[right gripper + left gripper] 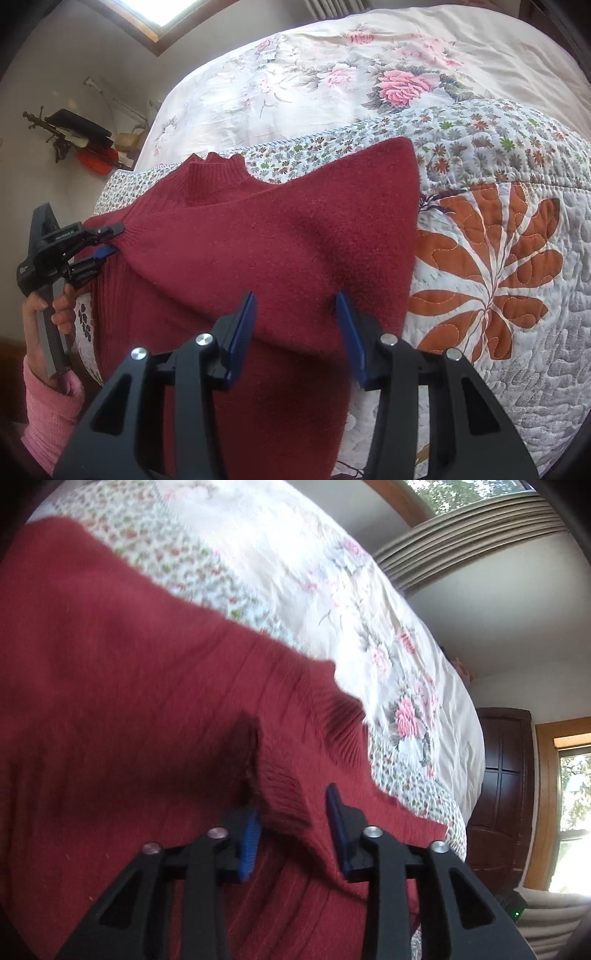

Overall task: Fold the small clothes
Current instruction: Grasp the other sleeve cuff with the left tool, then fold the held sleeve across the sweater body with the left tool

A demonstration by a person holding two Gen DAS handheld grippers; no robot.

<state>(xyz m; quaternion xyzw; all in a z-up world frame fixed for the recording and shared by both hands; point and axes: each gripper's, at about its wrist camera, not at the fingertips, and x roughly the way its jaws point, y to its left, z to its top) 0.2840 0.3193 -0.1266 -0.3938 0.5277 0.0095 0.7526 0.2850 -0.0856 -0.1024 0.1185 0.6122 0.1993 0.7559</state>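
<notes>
Here the red sweater (266, 236) lay on the quilt (517, 258), one part folded over. Both the left gripper (293, 830) and the right gripper (297, 328) stood wide with knit between the jaws. I think both should close together, low on the fold's edge.

1. The left wrist view looks forward between its own black fingers with blue pads (295, 834), very close to a dark red knitted sweater (129, 701), facing across the bed towards a wood-framed window (569, 849).
2. The right wrist view sits a little further back, angled down over the same red sweater (277, 236) on a floral quilted bedspread (498, 258).
3. Both share the sweater; the right view also shows the left gripper (110, 240) at its left edge.
</notes>
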